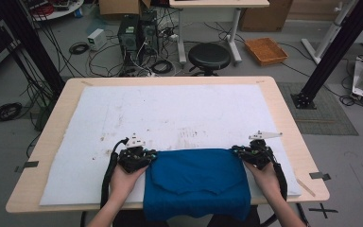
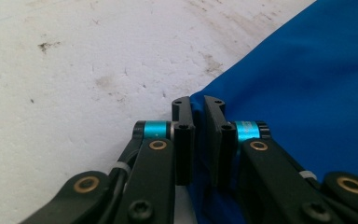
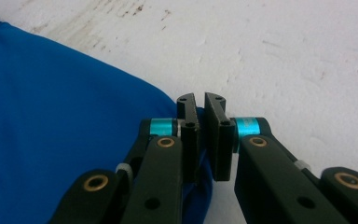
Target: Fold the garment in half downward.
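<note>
White stained mat [image 1: 170,109] under blue cloth [image 1: 196,177]. Left gripper [image 2: 198,105], right gripper [image 3: 200,100] each clamped cloth corner between jaws. Risk: shallow bite, corner slipped free if pulled unevenly.

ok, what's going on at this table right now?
A person is handling a blue fabric garment lying on a stained white mat over a light wooden table. The left claw is shut on the cloth's far left corner, the right claw on its far right corner. The garment lies partly folded, its near edge hanging over the table's front.
</note>
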A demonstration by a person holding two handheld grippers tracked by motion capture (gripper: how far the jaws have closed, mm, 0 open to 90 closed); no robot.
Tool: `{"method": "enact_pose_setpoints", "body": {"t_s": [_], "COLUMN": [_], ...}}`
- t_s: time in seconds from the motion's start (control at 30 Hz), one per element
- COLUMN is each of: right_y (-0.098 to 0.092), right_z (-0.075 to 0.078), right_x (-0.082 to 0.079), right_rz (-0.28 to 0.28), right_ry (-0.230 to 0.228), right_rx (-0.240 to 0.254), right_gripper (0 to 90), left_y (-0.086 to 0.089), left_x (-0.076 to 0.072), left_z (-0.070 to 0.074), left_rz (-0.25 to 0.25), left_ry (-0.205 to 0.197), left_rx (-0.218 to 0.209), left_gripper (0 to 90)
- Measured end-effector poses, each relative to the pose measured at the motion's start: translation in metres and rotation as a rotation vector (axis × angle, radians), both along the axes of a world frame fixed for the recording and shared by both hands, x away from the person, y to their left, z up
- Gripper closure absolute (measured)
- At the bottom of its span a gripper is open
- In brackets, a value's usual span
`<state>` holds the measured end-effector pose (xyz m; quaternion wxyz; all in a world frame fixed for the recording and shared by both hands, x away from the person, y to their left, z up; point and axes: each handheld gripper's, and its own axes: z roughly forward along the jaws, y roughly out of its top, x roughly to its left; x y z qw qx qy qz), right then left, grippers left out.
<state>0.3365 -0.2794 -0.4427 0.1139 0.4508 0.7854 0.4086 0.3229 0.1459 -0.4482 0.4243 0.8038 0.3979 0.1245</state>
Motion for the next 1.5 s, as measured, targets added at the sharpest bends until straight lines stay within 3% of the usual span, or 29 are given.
{"method": "enact_pose_setpoints", "body": {"t_s": [0.1, 0.2, 0.23, 0.3, 0.37, 0.4, 0.43, 0.47, 0.5, 0.6, 0.7, 0.83, 0.93, 1.03, 1.07, 1.2, 1.4, 1.5], "right_y": [0.002, 0.003, 0.006, 0.007, 0.011, 0.011, 0.012, 0.012, 0.013, 0.015, 0.017, 0.017, 0.017, 0.018, 0.018, 0.016, 0.012, 0.012], "right_z": [0.003, 0.006, 0.01, 0.012, 0.017, 0.017, 0.021, 0.021, 0.022, 0.023, 0.022, 0.02, 0.019, 0.02, 0.022, 0.026, 0.033, 0.034], "right_x": [0.008, 0.016, 0.025, 0.03, 0.048, 0.048, 0.061, 0.061, 0.073, 0.087, 0.094, 0.102, 0.103, 0.101, 0.097, 0.09, 0.062, 0.047], "right_rz": [-0.006, -0.014, -0.025, -0.029, -0.042, -0.042, -0.052, -0.052, -0.061, -0.07, -0.079, -0.092, -0.093, -0.095, -0.097, -0.098, -0.1, -0.105], "right_ry": [-0.021, -0.032, -0.056, -0.063, -0.086, -0.086, -0.089, -0.089, -0.089, -0.1, -0.09, -0.085, -0.081, -0.088, -0.098, -0.109, -0.128, -0.124], "right_rx": [-0.008, -0.01, -0.019, -0.032, -0.053, -0.053, -0.055, -0.055, -0.046, -0.059, -0.067, -0.073, -0.08, -0.091, -0.088, -0.077, -0.036, -0.022], "right_gripper": [85.7, 85.7, 85.7, 85.7, 85.7, 85.7, 85.7, 85.7, 85.7, 85.7, 85.7, 85.6, 84.9, 76.5, 72.4, 67.2, 60.7, 57.4], "left_y": [0.003, 0.004, 0.005, 0.005, 0.005, 0.005, 0.004, 0.003, 0.002, 0.0, -0.002, -0.004, -0.005, -0.003, -0.001, 0.008, 0.01, 0.009], "left_x": [0.006, 0.02, 0.026, 0.039, 0.052, 0.058, 0.064, 0.07, 0.076, 0.09, 0.099, 0.107, 0.108, 0.106, 0.105, 0.091, 0.057, 0.044], "left_z": [0.001, 0.007, 0.009, 0.013, 0.018, 0.02, 0.022, 0.024, 0.025, 0.027, 0.026, 0.024, 0.025, 0.028, 0.029, 0.034, 0.03, 0.023], "left_rz": [0.006, 0.005, 0.012, 0.022, 0.028, 0.035, 0.035, 0.041, 0.04, 0.048, 0.047, 0.048, 0.056, 0.092, 0.098, 0.114, 0.115, 0.122], "left_ry": [-0.011, -0.046, -0.052, -0.057, -0.069, -0.074, -0.083, -0.093, -0.099, -0.111, -0.127, -0.118, -0.119, -0.117, -0.115, -0.114, -0.056, 0.004], "left_rx": [-0.008, 0.032, 0.03, 0.022, 0.03, 0.028, 0.037, 0.045, 0.058, 0.078, 0.1, 0.107, 0.11, 0.097, 0.087, 0.042, 0.014, -0.045], "left_gripper": [84.4, 84.5, 84.6, 84.5, 84.5, 84.5, 84.5, 84.5, 84.5, 84.5, 84.5, 84.4, 83.4, 69.3, 60.4, 52.9, 47.2, 46.7]}}
